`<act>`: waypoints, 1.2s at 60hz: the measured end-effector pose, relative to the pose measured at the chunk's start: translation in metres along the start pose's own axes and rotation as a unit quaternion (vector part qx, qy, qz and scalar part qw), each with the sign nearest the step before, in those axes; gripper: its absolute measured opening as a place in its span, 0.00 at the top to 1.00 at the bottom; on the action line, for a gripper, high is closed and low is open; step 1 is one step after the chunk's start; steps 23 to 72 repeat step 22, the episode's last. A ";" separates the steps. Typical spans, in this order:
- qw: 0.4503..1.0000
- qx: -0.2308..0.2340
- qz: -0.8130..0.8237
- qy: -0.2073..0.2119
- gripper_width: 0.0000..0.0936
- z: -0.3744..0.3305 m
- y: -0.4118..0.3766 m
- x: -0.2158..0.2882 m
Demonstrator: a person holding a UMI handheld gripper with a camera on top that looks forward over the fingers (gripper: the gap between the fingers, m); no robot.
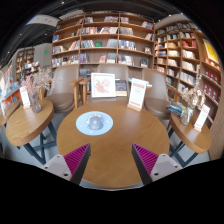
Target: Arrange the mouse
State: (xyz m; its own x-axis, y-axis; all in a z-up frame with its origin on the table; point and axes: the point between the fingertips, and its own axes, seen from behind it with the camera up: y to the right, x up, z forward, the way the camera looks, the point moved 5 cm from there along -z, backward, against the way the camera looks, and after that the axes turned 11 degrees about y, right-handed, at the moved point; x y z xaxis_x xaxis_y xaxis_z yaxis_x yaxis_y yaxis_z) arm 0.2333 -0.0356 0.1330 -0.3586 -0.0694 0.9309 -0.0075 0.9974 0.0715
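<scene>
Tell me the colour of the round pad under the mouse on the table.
Pale blue: the round pad lies under a light grey-white mouse on the wooden table. Seen in the gripper view.

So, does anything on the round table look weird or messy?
Nothing stands out. A mouse sits on a round mat on the table, nothing spilled or knocked over. The open gripper holds nothing, with the mouse beyond its fingers.

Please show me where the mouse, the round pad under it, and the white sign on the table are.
mouse (95, 122), gripper view, on its top.
round pad (82, 124), gripper view, on the bare blue part beside the mouse.
white sign (136, 95), gripper view, on its front face.
</scene>
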 end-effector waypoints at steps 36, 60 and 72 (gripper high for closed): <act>1.000 0.002 0.005 0.023 0.09 -0.057 0.021 -0.001; 1.000 0.002 0.005 0.023 0.09 -0.057 0.021 -0.001; 1.000 0.002 0.005 0.023 0.09 -0.057 0.021 -0.001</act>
